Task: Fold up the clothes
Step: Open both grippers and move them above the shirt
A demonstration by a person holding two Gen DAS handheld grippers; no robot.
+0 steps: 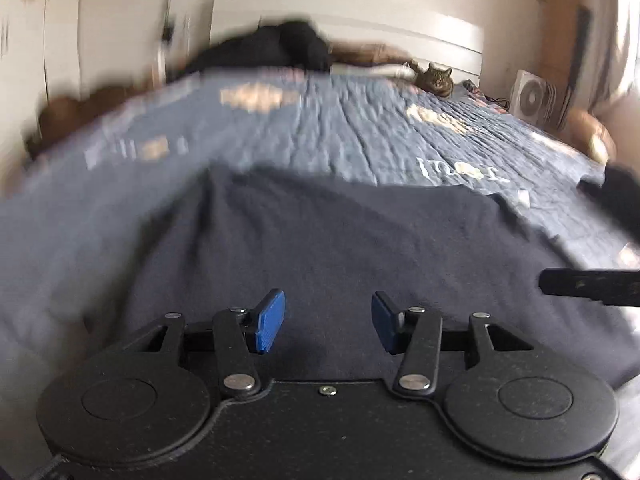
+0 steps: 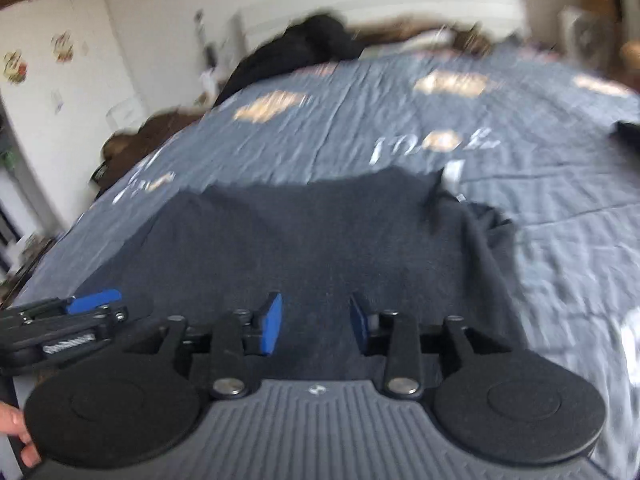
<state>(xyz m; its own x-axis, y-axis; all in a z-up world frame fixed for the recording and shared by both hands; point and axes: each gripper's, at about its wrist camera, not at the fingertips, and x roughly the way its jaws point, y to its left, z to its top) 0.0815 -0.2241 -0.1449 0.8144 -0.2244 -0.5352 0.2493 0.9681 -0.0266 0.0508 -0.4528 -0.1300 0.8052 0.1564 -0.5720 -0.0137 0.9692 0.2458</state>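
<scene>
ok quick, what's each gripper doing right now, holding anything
left gripper: open, holding nothing, over the dark garment.
right gripper: open, holding nothing, over the same garment.

Both cameras sit low at the foot edge of the bed [image 1: 360,128], close above the dark garment [image 1: 340,248], and look forward along their own fingers toward the headboard end. The left wrist view faces nearly straight up the bed; the right wrist view is tilted, angled toward the far left corner. They share the garment, the bedspread and the dark pile [image 2: 304,48] at the head edge — and each catches the other gripper at its side.
</scene>
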